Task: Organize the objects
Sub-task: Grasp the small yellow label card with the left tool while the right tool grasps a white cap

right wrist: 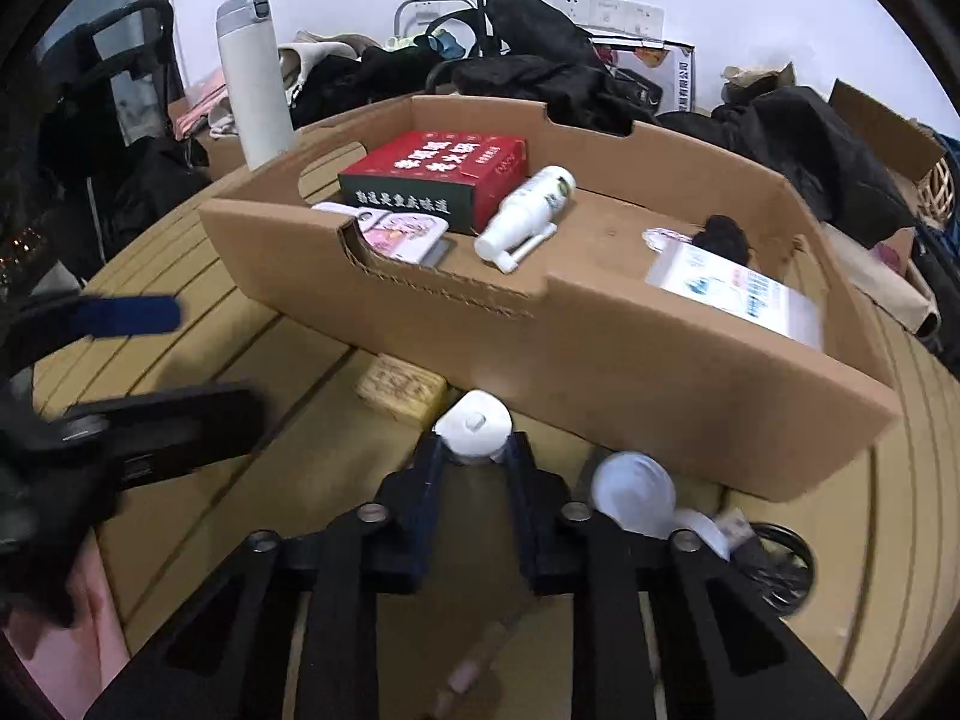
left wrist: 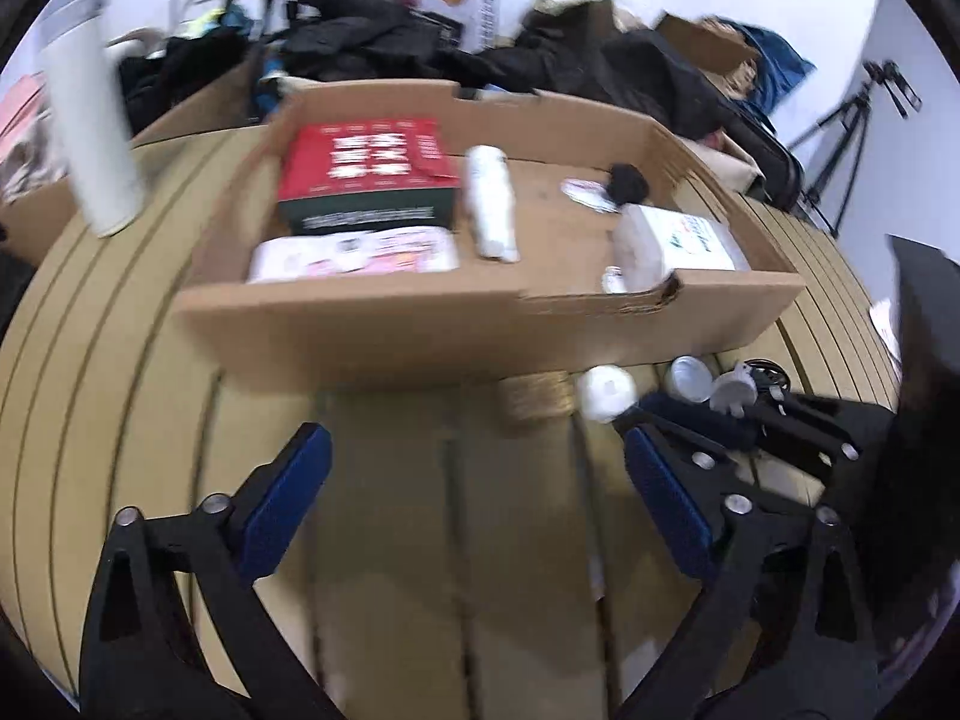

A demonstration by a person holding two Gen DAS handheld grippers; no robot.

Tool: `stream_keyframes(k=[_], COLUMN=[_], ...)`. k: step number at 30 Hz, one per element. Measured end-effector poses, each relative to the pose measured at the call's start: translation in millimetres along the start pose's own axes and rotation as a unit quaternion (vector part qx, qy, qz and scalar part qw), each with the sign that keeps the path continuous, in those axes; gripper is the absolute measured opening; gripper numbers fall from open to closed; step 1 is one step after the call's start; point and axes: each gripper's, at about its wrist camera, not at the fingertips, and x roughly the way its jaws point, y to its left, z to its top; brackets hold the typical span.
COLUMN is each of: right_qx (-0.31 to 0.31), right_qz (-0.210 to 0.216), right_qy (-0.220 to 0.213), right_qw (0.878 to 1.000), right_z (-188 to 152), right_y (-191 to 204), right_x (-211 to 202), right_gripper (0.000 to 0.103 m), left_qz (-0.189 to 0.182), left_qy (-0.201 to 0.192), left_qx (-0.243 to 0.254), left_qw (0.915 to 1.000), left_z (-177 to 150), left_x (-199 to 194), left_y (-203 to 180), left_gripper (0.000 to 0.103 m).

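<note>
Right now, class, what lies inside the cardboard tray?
Inside the cardboard tray: a red box, a white bottle lying down, a pink packet, a black clump and a white pack. Anything beneath them is hidden.

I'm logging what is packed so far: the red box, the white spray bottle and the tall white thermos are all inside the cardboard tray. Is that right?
Not quite. The red box and the white spray bottle do lie inside the cardboard tray, but the tall white thermos stands upright on the table outside it, beyond its far left corner. The right wrist view shows this most clearly.
</note>
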Motion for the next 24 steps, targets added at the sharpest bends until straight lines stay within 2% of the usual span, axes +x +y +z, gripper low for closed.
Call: stream_keyframes(k=[1, 3, 5, 7, 8, 9, 10, 13, 17, 20, 24], right_qx=[0.003, 0.013, 0.021, 0.041, 0.056, 0.064, 0.072, 0.08, 0.071, 0.053, 0.04], right_qz=[-0.003, -0.001, -0.008, 0.002, 0.011, 0.016, 0.019, 0.024, 0.029, 0.031, 0.029], right_qy=[-0.001, -0.002, 0.0, -0.004, -0.009, -0.015, -0.02, -0.026, -0.014, -0.008, -0.013], right_qw=[1.0, 1.0, 1.0, 0.999, 0.998, 0.998, 0.997, 0.996, 0.997, 0.998, 0.999], right_z=[-3, -10, -16, -22, -25, -27, -29, -32, -28, -19, -9], right_y=[-3, -10, -16, -23, -27, -30, -32, -34, -28, -17, -9], right_x=[-5, -13, -18, -24, -29, -32, -36, -41, -33, -25, -16], right_gripper=[0.008, 0.008, 0.008, 0.008, 0.008, 0.008, 0.009, 0.011, 0.015, 0.015, 0.016], left_qz=[0.002, 0.012, 0.017, 0.004, 0.004, 0.007, 0.008, -0.005, 0.002, -0.017, -0.026], left_qy=[0.005, 0.019, 0.037, 0.049, 0.042, 0.039, 0.036, 0.03, 0.031, 0.015, -0.007], left_qx=[0.007, 0.017, 0.013, -0.002, -0.005, -0.006, -0.012, -0.026, -0.034, -0.067, -0.109], left_qw=[1.0, 0.9996, 0.9991, 0.9988, 0.9991, 0.9992, 0.9993, 0.9992, 0.9989, 0.9975, 0.9937], left_z=[3, 7, 8, 7, 7, 5, 3, -1, -8, -21, -31], left_x=[5, 18, 30, 38, 37, 36, 34, 32, 25, 4, -18], left_y=[-5, -15, -18, -17, -16, -15, -12, -8, -4, 14, 37], left_gripper=[0.093, 0.084, 0.064, 0.059, 0.043, 0.032, 0.028, 0.027, 0.027, 0.027, 0.027])
